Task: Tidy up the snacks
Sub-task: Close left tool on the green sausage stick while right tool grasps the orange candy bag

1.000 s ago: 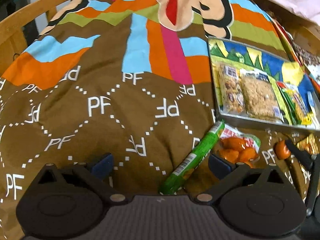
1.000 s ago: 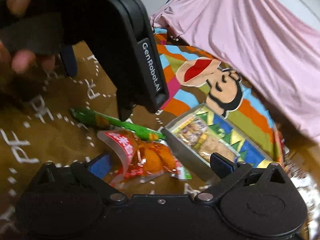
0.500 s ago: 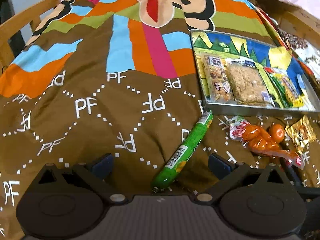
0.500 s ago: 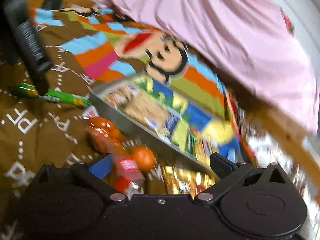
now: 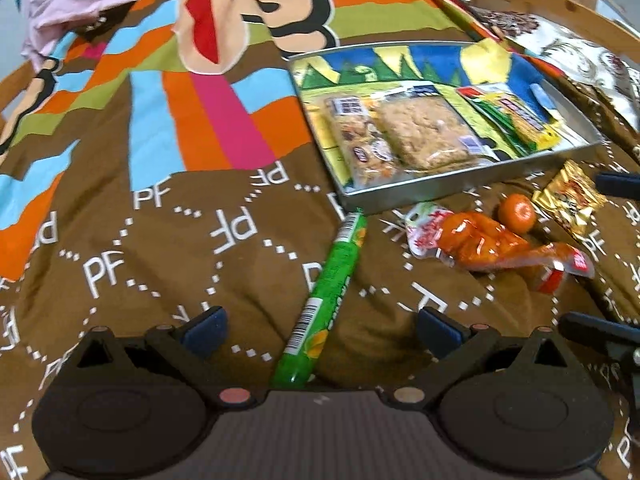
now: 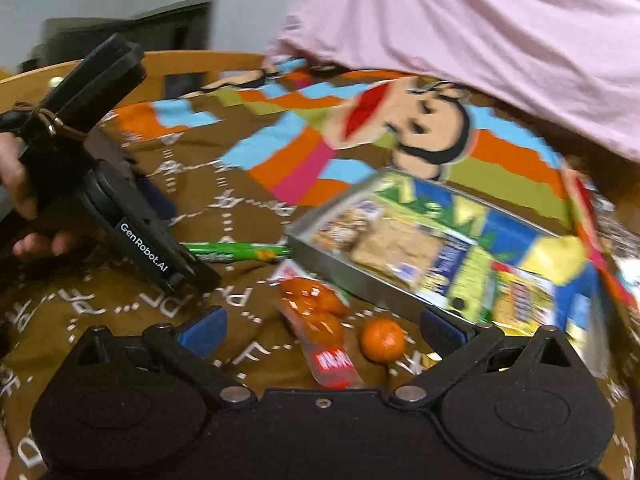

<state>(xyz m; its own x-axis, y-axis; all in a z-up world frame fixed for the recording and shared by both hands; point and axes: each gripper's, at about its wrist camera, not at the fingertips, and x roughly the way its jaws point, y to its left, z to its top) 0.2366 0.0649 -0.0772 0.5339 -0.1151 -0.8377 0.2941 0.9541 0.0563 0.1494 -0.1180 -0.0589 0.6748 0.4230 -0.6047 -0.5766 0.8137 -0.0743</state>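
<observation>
A metal tray (image 5: 404, 196) with several packaged snacks lies on the blanket; it also shows in the right wrist view (image 6: 360, 276). In front of it lie a green tube snack (image 5: 328, 292), an orange snack bag (image 5: 488, 246), a loose orange ball (image 5: 517, 213) and a gold packet (image 5: 570, 200). My left gripper (image 5: 320, 330) is open and empty, with the green tube between its fingers. My right gripper (image 6: 322, 330) is open and empty over the orange bag (image 6: 320, 320) and the ball (image 6: 382, 339). The green tube (image 6: 236, 251) lies left of the tray.
A brown patterned blanket (image 5: 160, 220) with a cartoon monkey covers the bed. A pink cloth (image 6: 480, 40) hangs behind it. A wooden bed rail (image 6: 180, 64) runs along the far edge. The left gripper's body (image 6: 120, 184) stands at the left in the right wrist view.
My left gripper has drawn back a little, and the whole tray and the orange bag now show. My right gripper has swung away from the tray, back toward the left gripper.
</observation>
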